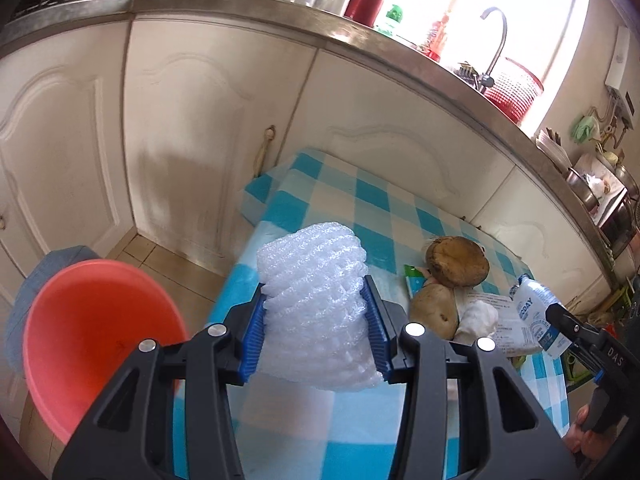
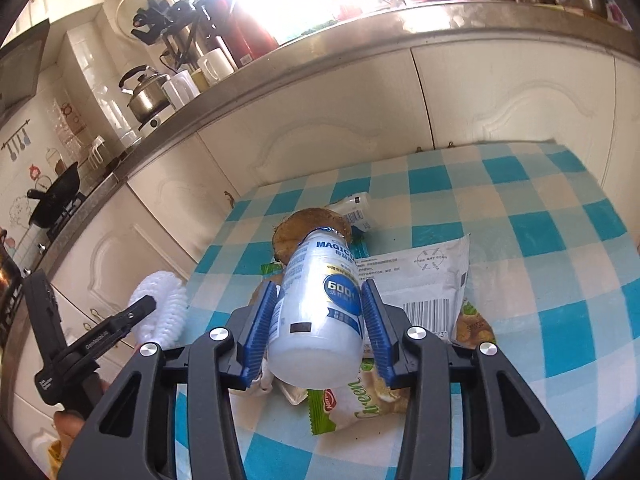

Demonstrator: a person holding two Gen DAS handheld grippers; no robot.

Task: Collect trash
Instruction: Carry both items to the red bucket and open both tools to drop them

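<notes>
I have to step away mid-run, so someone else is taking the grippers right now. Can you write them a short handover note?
Left gripper: shut on the white foam net, held above the table's left edge, near the pink bin on the floor.
Right gripper: shut on the white plastic bottle, lifted over the table.
On the table: two brown husks, a white printed pouch, a green snack wrapper, a crumpled white wad.
Done: two pieces picked up. No trash can be seen in the bin.
Left: likely drop both in the bin, then collect the rest.
</notes>
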